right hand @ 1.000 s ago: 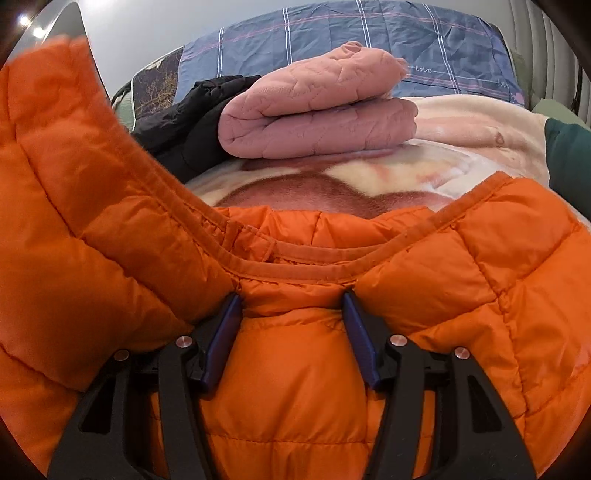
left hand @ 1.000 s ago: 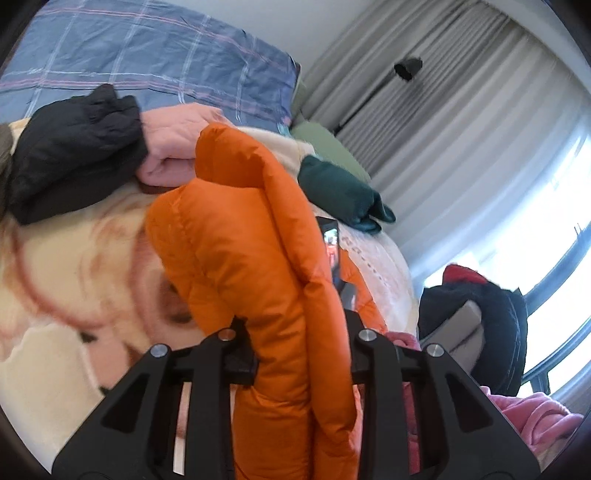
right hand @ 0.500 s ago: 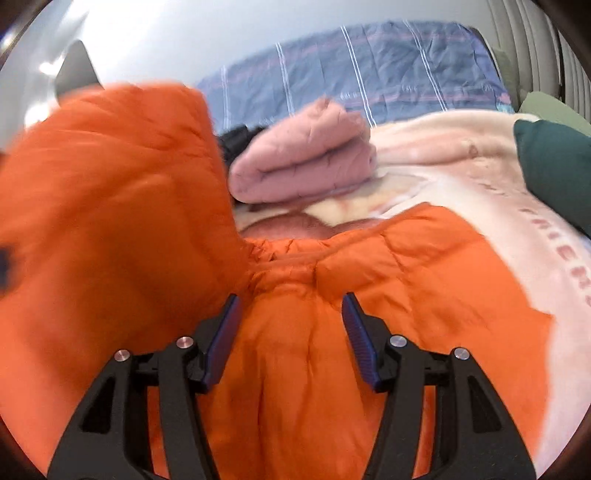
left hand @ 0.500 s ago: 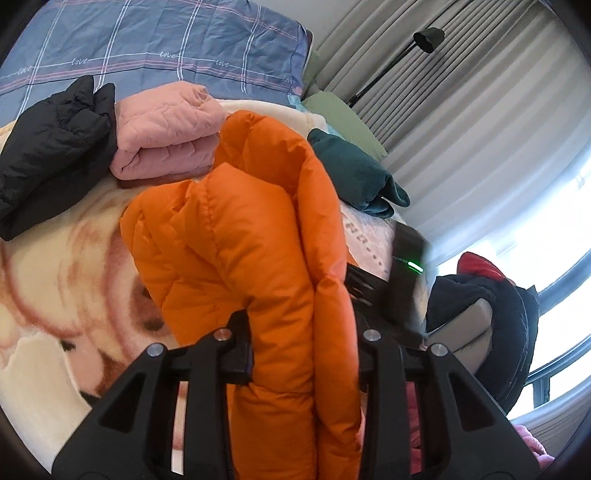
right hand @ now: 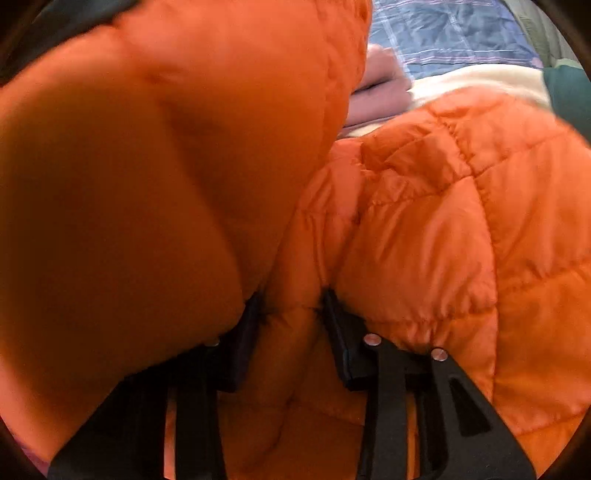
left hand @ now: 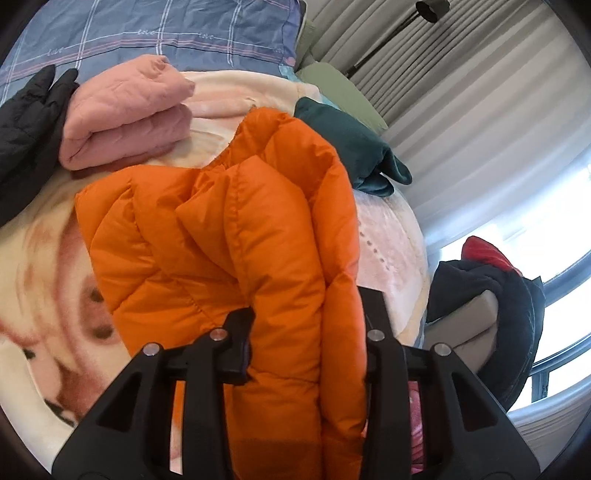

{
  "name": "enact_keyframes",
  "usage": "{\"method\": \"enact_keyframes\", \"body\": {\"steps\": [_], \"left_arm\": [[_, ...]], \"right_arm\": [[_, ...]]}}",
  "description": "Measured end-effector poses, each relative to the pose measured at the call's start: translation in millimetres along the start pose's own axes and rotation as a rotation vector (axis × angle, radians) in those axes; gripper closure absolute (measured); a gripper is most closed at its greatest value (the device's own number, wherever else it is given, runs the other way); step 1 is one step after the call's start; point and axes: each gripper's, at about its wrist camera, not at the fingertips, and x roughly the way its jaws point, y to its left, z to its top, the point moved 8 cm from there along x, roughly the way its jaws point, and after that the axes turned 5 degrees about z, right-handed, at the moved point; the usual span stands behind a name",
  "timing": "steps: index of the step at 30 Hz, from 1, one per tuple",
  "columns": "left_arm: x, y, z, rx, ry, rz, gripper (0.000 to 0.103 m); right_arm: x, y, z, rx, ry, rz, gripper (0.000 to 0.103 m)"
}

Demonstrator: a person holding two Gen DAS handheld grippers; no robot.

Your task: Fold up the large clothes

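Observation:
An orange puffer jacket (left hand: 229,236) lies partly folded on the cream blanket (left hand: 40,236) of a bed. My left gripper (left hand: 306,325) is shut on a thick fold of the jacket and holds it raised above the blanket. My right gripper (right hand: 291,314) is shut on another fold of the same jacket (right hand: 443,229). A large flap of the jacket hangs close over the left half of the right wrist view and hides most of the bed there.
A folded pink jacket (left hand: 125,118), a black jacket (left hand: 26,125) and a dark green garment (left hand: 351,144) lie at the far end of the bed, in front of a blue plaid pillow (left hand: 166,33). A heap of dark clothes (left hand: 491,295) sits to the right by the window.
Both grippers have carried the jacket across. The flap has swung over and now covers much of the right wrist view. The right gripper's jaws have closed tighter on the fabric.

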Motion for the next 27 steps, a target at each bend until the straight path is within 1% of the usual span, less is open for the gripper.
{"method": "enact_keyframes", "body": {"steps": [2,3,6,7,9,10,12,13,14,16,18,20,23,25,27], "left_arm": [[3.5,-3.5,1.4,0.010,0.004,0.024,0.066],[5.0,-4.6,2.1,0.012,0.006,0.034,0.066],[11.8,-12.0,3.9,0.018,0.014,0.049,0.063],[15.8,-15.9,4.8,0.019,0.018,0.058,0.060],[24.6,-23.0,7.1,0.022,0.029,0.070,0.055],[28.6,-26.3,7.4,0.024,0.034,0.073,0.052],[39.8,-34.7,8.3,0.039,0.053,0.080,0.048],[44.7,-38.5,9.2,0.045,0.061,0.082,0.047],[50.3,-43.5,10.3,0.052,0.071,0.084,0.045],[60.6,-51.8,12.7,0.070,0.086,0.085,0.044],[68.7,-56.0,14.0,0.080,0.100,0.085,0.044],[77.5,-59.1,15.1,0.084,0.116,0.090,0.043],[88.4,-60.5,17.2,0.089,0.128,0.095,0.042],[95.9,-62.0,17.7,0.088,0.136,0.091,0.041],[102.8,-65.7,16.5,0.093,0.140,0.083,0.040]], "right_arm": [[-30.3,-0.7,-6.3,-0.021,-0.059,-0.043,0.065],[-43.8,-2.3,-9.9,-0.017,-0.082,-0.046,0.065],[-84.5,-4.8,-24.7,0.036,-0.158,-0.001,0.064],[-94.2,-5.0,-28.8,0.048,-0.177,0.008,0.063],[-112.2,-1.1,-39.6,0.055,-0.216,0.006,0.061],[-118.2,1.0,-43.5,0.053,-0.228,0.003,0.058],[-130.9,7.1,-52.1,0.043,-0.250,0.000,0.057],[-137.8,11.7,-56.2,0.033,-0.260,-0.003,0.054],[-142.5,14.6,-58.8,0.024,-0.268,-0.008,0.048],[-151.5,26.9,-56.9,-0.014,-0.300,-0.039,0.040],[-164.5,40.3,-60.8,-0.073,-0.330,-0.078,0.038],[-171.6,60.7,-61.9,-0.132,-0.352,-0.109,0.033],[-171.9,77.8,-60.9,-0.169,-0.354,-0.116,0.025],[-166.9,84.3,-55.1,-0.169,-0.375,-0.139,0.023],[-159.7,75.8,-48.7,-0.145,-0.396,-0.196,0.023]]}}
